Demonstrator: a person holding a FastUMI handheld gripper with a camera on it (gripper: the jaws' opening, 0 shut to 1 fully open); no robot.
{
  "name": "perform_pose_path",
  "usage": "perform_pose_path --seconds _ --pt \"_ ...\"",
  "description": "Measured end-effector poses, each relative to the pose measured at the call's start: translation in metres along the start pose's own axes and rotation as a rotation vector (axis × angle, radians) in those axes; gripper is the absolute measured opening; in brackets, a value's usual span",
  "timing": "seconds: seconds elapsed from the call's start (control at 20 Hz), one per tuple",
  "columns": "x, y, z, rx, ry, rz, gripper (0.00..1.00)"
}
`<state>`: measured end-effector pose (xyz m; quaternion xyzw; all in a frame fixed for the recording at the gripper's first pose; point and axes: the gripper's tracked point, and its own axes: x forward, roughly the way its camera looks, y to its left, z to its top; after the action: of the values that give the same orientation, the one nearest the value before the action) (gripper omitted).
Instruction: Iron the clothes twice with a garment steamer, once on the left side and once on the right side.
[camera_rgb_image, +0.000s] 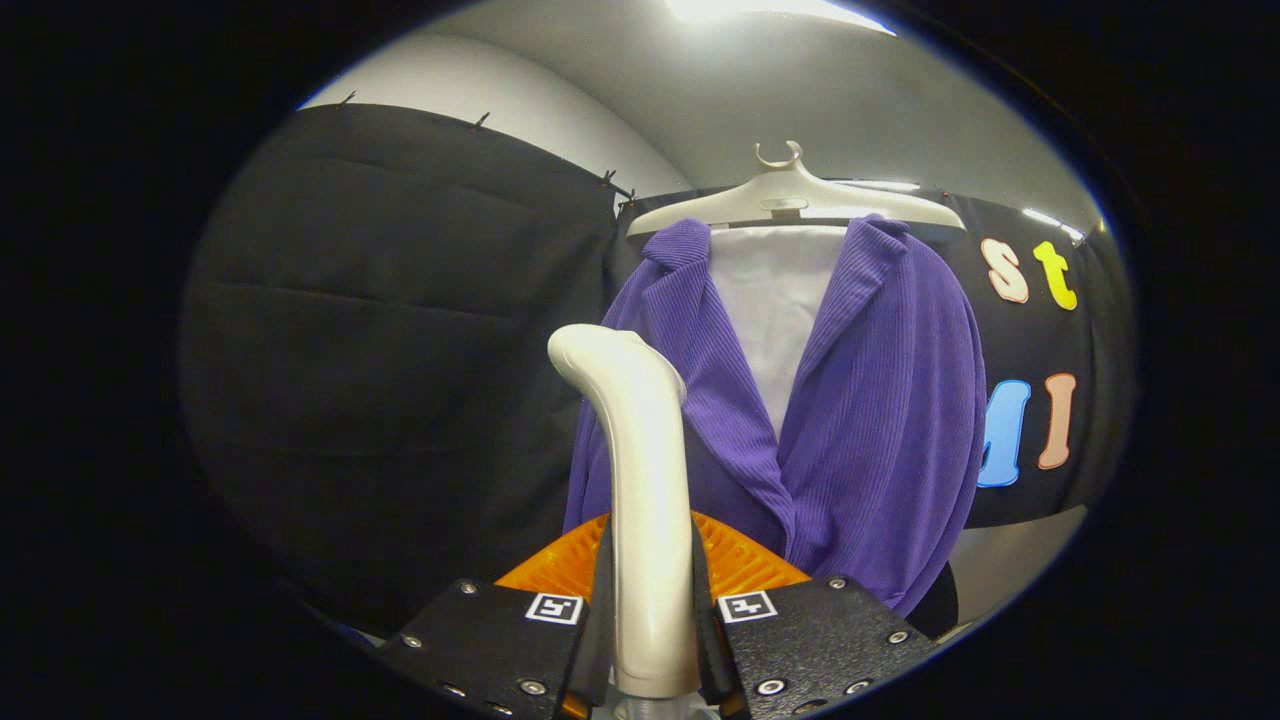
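Observation:
A purple ribbed jacket (860, 420) hangs open on a pale hanger (795, 198), with a white backing (775, 310) showing between its lapels. My gripper (650, 590) is shut on the handle of a white garment steamer (640, 470), both fingers pressing its sides. The steamer rises upright between the fingers and its curved head sits in front of the jacket's left panel, near the left lapel. Whether the head touches the cloth I cannot tell.
Black cloth (400, 350) forms the booth's wall behind and to the left of the jacket. A grey ceiling with a bright light (760, 10) is overhead. A pale surface (1010, 565) lies below the jacket's right hem.

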<state>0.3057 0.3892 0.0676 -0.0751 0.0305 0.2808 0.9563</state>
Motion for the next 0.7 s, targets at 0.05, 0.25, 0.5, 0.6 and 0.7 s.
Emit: perform_pose_path --seconds 0.05,0.25,0.5,0.6,0.7 --pt "-0.002 0.003 -0.009 0.001 0.021 0.008 0.35" --pt "-0.006 0.012 -0.051 -0.01 0.102 0.021 0.35" --pt "-0.015 0.015 -0.092 -0.005 0.171 0.01 0.35" --pt "-0.017 0.014 -0.106 -0.001 0.195 0.002 0.35" --pt "-0.02 0.015 -0.119 0.006 0.219 -0.001 0.35"
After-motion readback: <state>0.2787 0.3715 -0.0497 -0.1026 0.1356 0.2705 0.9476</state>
